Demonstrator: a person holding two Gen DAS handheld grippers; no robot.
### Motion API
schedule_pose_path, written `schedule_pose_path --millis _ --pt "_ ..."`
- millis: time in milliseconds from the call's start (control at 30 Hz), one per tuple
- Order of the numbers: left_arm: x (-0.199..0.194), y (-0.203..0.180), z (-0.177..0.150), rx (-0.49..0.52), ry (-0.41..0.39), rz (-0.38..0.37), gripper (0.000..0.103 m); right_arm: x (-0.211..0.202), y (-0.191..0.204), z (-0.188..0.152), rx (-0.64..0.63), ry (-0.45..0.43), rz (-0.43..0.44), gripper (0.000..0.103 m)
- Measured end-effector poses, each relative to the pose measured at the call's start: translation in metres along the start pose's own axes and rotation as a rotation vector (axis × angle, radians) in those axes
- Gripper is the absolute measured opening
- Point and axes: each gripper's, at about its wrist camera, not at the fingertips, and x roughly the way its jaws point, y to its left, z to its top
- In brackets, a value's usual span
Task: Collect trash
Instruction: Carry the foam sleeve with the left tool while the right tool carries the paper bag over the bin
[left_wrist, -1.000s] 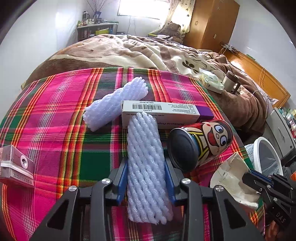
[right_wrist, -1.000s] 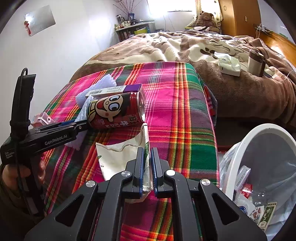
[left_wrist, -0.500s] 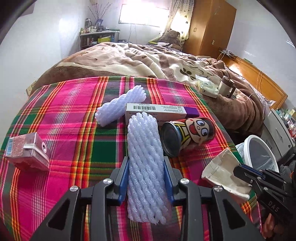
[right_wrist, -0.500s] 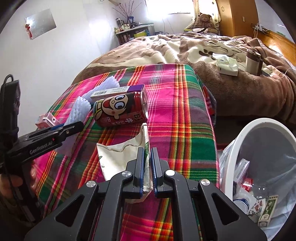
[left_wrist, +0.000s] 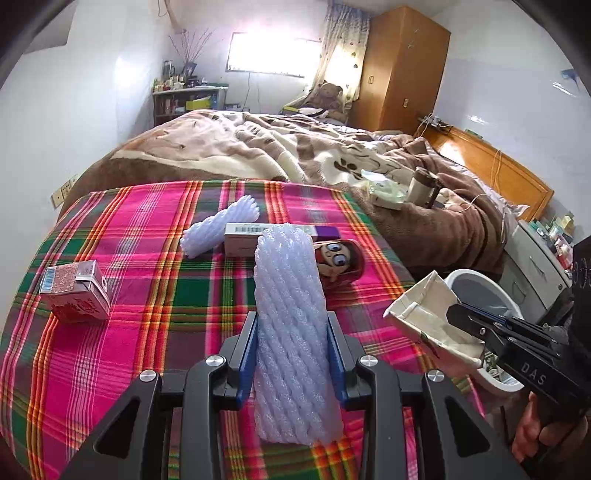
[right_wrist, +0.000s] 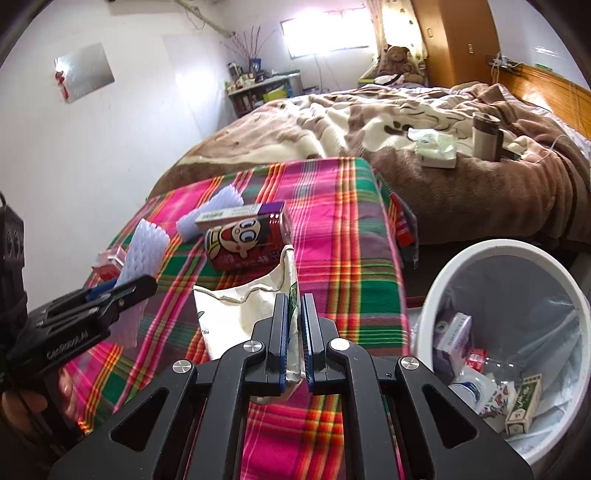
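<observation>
Off the right edge of the bed: the white trash bin (right_wrist: 436, 291) stands on the floor, mouth up, already holding boxes and wrappers; that is where I judge both loads must go.
Right tongs (right_wrist: 294, 332): pressed together on the edge of a cream paper bag (right_wrist: 236, 314), which hangs clear of the plaid blanket (right_wrist: 351, 240).
Left tongs (left_wrist: 291, 354): clamped on a white foam net sleeve (left_wrist: 290, 302), held around its lower middle.
Sleeve axis: it runs straight out along my fingers, its far end toward the cartoon can (left_wrist: 341, 260).
Bin from left tongs: to the right and lower, past the right tongs, rim (left_wrist: 480, 277) just behind the bag.
Nearer hand: the right, I judge; the bin sits just beside its load, so the bag goes first.
Left on the blanket: can, a long box (left_wrist: 240, 240), a second foam sleeve (left_wrist: 218, 229), a small pink carton (left_wrist: 75, 291).
</observation>
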Motion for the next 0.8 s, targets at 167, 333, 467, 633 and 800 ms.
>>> schedule_pose_path --millis 167,333,467,633,800 --pt "-0.019 -0.020 -0.001 0.026 -0.036 -0.025 0.034 -0.017 -0.007 -0.001 0.010 -0.042 -0.020 0.007" --pt "-0.031 -0.041 -0.002 0.053 -0.060 -0.052 0.034 -0.031 -0.019 -0.003 0.030 -0.073 -0.042 0.007" --pt "-0.039 -0.061 -0.002 0.086 -0.078 -0.074 0.034 -0.044 -0.032 -0.006 0.051 -0.095 -0.064 0.007" --pt "-0.044 -0.085 -0.003 0.120 -0.089 -0.109 0.034 -0.060 -0.049 -0.009 0.077 -0.129 -0.105 0.007" --pt "-0.039 -0.113 -0.005 0.151 -0.083 -0.154 0.034 -0.072 -0.071 -0.011 0.103 -0.151 -0.162 0.007"
